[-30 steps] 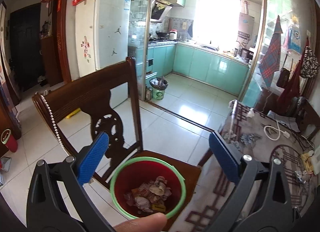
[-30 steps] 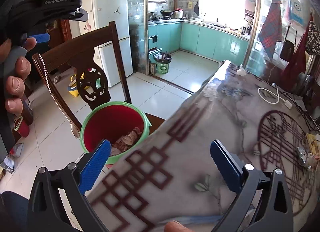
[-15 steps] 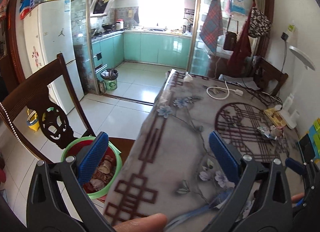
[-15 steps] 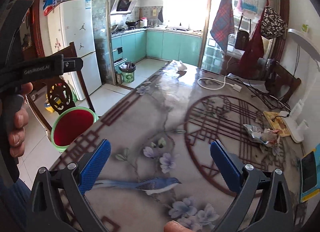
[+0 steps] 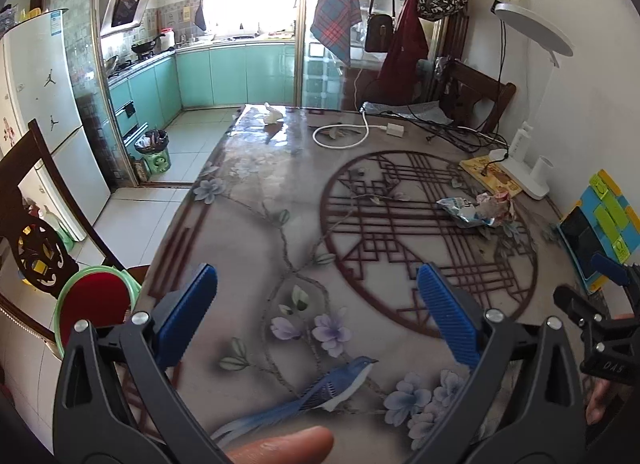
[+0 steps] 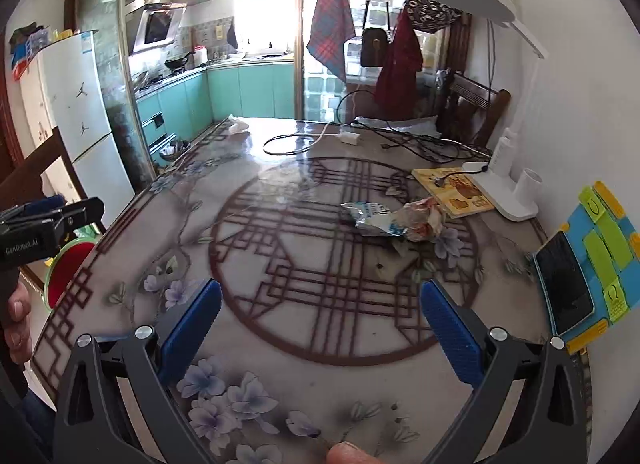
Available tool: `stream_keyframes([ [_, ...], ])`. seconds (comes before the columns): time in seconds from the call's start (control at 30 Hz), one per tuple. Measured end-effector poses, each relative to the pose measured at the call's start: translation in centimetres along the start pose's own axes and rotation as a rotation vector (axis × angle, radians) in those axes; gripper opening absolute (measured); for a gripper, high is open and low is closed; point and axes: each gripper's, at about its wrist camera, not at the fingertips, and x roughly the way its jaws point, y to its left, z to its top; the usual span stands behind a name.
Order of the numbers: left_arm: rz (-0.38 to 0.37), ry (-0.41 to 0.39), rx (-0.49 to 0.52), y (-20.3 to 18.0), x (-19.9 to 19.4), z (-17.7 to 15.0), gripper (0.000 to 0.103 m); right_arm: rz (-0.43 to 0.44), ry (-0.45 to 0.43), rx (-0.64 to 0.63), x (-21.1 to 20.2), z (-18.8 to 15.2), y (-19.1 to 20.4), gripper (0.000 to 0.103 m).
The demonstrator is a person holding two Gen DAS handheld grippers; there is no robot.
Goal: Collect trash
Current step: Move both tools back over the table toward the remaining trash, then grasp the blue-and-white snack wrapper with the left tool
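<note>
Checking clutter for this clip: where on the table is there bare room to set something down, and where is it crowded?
Bare: the near table, from the grippers up to the crumpled wrappers, and the left side toward the red bin. Crowded: the right edge with the phone, lamp base and yellow booklet, and the far end with cables.

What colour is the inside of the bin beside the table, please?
Red inside, with a green rim: the bin shows best in the left wrist view.
</note>
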Motion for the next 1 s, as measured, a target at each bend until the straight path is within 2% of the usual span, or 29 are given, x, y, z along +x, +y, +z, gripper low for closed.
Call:
stream_keyframes([
  [0.23, -0.069, 0.052, 0.090, -6.1, 4.2, 1.1, 0.098, -0.031, 0.002, 0.083, -0.2, -0.1, -4.6, 0.097],
  [0.47, -0.116, 0.133, 0.131, -12.4, 10.7, 2.8, 0.098, -0.043, 0.003, 0.153, -0.4, 0.1, -7.5, 0.097],
  [0.7, -0.138, 0.236, 0.088, -16.7, 17.9, 4.2, 0.099, -0.075, -0.010, 0.200, -0.5, 0.7, -9.8, 0.097],
  [1.0, -0.140, 0.325, -0.038, -17.5, 23.8, 5.2, 0.098, -0.084, -0.003, 0.226, -0.2, 0.6, -11.1, 0.097],
])
